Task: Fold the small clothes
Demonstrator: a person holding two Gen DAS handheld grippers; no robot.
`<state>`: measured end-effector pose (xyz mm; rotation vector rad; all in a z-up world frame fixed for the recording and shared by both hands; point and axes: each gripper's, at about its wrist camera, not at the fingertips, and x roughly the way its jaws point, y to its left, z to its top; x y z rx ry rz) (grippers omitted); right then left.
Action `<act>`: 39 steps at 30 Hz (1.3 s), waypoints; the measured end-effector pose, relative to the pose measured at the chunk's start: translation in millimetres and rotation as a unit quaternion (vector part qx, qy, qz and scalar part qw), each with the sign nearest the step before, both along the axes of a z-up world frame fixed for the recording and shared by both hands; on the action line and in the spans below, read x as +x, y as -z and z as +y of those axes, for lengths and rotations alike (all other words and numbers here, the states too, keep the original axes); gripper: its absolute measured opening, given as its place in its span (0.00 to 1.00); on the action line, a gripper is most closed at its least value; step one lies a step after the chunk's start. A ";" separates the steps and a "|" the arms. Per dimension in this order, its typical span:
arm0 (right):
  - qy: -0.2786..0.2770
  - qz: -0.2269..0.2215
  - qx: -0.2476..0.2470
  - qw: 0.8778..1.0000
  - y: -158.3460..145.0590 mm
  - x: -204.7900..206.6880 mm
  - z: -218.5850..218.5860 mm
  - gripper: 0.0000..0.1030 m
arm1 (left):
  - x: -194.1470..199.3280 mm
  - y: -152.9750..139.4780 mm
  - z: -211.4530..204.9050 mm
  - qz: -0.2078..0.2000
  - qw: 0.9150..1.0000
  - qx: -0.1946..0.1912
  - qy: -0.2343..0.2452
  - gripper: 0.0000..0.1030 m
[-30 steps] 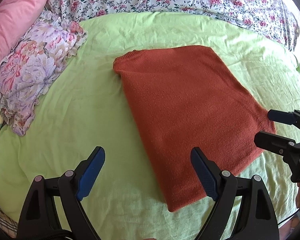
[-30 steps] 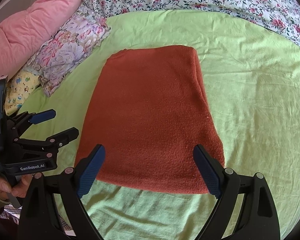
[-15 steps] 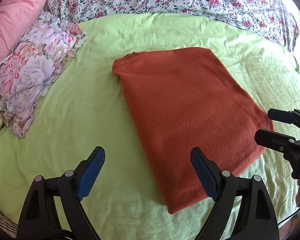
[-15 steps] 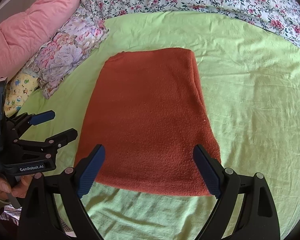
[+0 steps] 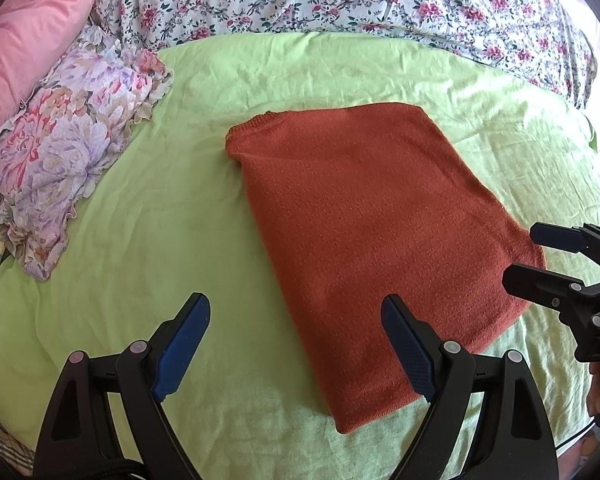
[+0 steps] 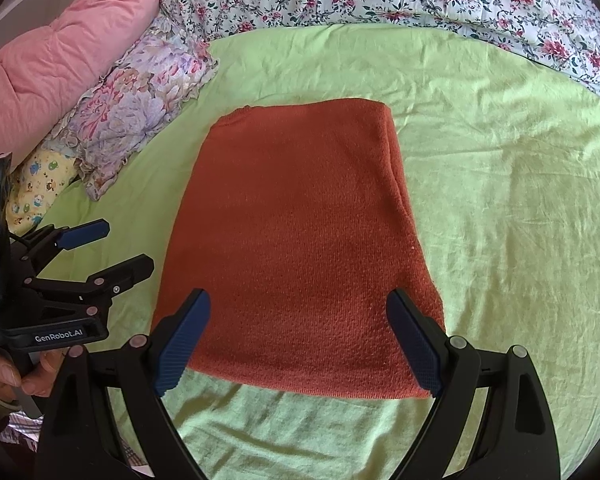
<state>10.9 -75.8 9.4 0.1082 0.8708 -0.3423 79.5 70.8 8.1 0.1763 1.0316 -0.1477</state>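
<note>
A rust-orange knit sweater point(image 5: 364, 236) lies folded into a rectangle on the green sheet point(image 5: 148, 240); the right wrist view shows it straight ahead point(image 6: 300, 240). My left gripper point(image 5: 296, 344) hovers open over the sweater's near left corner, nothing between its blue pads. My right gripper point(image 6: 298, 340) stands open above the sweater's near edge, also holding nothing. Each gripper shows in the other's view: the right one point(image 5: 540, 256) at the sweater's right edge, the left one point(image 6: 108, 248) just left of the sweater.
A floral ruffled pillow point(image 5: 68, 160) and a pink pillow point(image 6: 60, 48) lie at the left. A flowered quilt point(image 5: 340, 0) runs along the far side. A hand point(image 6: 4, 376) grips the left tool's handle. Bare green sheet point(image 6: 520, 200) stretches to the right.
Both grippers have drawn back slightly toward me; the sweater sits a little farther off in each view. It has not been touched.
</note>
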 end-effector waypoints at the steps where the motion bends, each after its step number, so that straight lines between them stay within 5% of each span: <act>1: 0.000 0.000 0.001 1.000 0.0 0.0 0.1 0.87 | -0.2 0.1 0.2 0.000 1.000 0.000 0.000 0.85; 39: 0.001 0.001 0.002 1.000 -4.0 14.4 -0.5 0.87 | 11.4 -2.6 2.1 -0.001 1.000 -0.005 0.000 0.85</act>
